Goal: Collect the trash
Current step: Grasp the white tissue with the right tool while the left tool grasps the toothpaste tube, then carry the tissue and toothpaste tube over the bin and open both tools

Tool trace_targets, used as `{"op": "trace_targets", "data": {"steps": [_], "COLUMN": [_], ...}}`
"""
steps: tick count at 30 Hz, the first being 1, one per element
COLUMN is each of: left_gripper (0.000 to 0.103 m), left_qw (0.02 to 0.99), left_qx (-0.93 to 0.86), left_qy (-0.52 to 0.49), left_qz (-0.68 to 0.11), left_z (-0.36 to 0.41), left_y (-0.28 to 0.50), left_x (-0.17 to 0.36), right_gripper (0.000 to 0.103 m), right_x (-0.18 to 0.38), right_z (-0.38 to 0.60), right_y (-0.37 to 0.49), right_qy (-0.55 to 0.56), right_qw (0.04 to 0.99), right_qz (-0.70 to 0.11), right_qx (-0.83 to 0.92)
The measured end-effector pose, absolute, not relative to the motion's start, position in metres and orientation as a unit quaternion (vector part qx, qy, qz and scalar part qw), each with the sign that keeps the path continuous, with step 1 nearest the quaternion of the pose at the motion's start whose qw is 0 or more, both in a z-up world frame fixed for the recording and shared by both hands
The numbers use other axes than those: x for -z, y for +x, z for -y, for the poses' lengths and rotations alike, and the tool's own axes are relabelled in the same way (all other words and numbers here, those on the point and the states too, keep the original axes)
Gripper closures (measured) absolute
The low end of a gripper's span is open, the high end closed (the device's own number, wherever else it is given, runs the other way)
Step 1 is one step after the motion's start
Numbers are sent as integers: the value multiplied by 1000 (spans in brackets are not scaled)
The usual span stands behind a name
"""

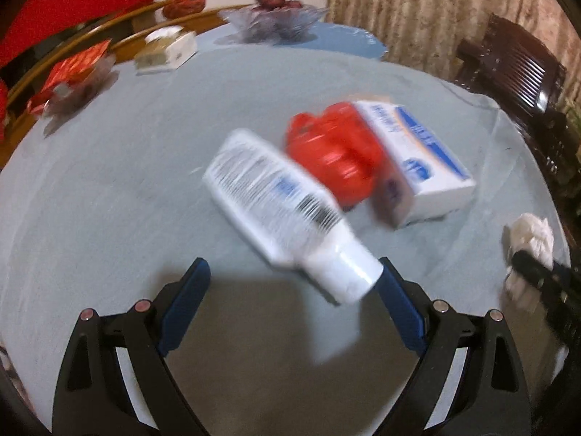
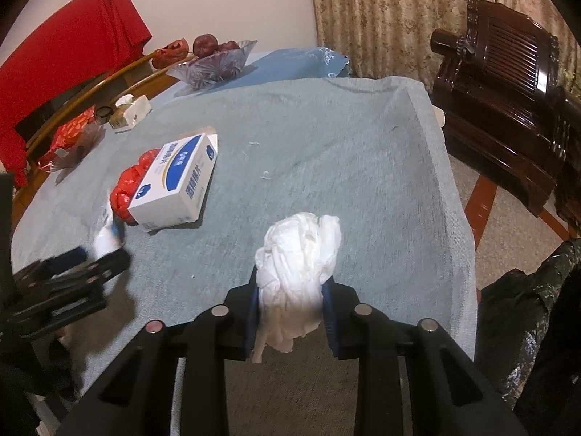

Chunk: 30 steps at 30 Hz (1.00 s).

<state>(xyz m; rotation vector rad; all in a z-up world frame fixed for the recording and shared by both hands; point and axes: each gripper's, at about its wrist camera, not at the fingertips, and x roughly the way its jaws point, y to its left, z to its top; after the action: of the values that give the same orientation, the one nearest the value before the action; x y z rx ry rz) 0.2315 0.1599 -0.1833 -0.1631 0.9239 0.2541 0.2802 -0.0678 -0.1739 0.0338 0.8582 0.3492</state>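
Between the right hand-held gripper (image 2: 290, 290) fingers, crumpled tissue (image 2: 299, 250), clamped.

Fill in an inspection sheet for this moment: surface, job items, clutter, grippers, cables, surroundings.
Surface: table under a grey-blue cloth.
Job's things: white bottle, red crumpled bag and blue-white box lie close together; tissue wad is held.
Clutter: glass fruit bowl, tissue box, red foil packet.
Grippers: left gripper open at the bottle's cap; right gripper shut on the tissue wad.
Cables: nothing seen.
Surroundings: dark wooden chair, curtain, black bag.
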Motion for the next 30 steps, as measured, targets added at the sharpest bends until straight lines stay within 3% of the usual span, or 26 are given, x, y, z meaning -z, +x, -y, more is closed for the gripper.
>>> {"op": "trace_targets", "data": {"steps": [6, 17, 21, 23, 24, 30], "left_gripper": [14, 14, 35, 51, 64, 70], "left_qw": [889, 886, 885, 888, 888, 892], "left_qx": [-146, -147, -139, -128, -126, -107], "left_qy": [-77, -103, -117, -119, -119, -133], "left_qz": [-427, -427, -429, -426, -426, -418], "left_z": [-177, -177, -179, -178, -177, -175], "left_y": [204, 225, 232, 234, 233, 222], "left_x": [177, 179, 180, 178, 178, 175], "right_gripper": [73, 72, 72, 72, 72, 72], "right_x": [176, 177, 177, 177, 177, 175], "right_z": [63, 62, 63, 63, 63, 64], "right_y": [281, 281, 280, 281, 281, 278], "right_qy": [10, 6, 6, 6, 6, 7], "right_qw": [894, 894, 893, 893, 893, 895], "right_qz": [-416, -418, -419, -419, -419, -414], "right_qx": [-165, -162, -162, -163, -163, -164]}}
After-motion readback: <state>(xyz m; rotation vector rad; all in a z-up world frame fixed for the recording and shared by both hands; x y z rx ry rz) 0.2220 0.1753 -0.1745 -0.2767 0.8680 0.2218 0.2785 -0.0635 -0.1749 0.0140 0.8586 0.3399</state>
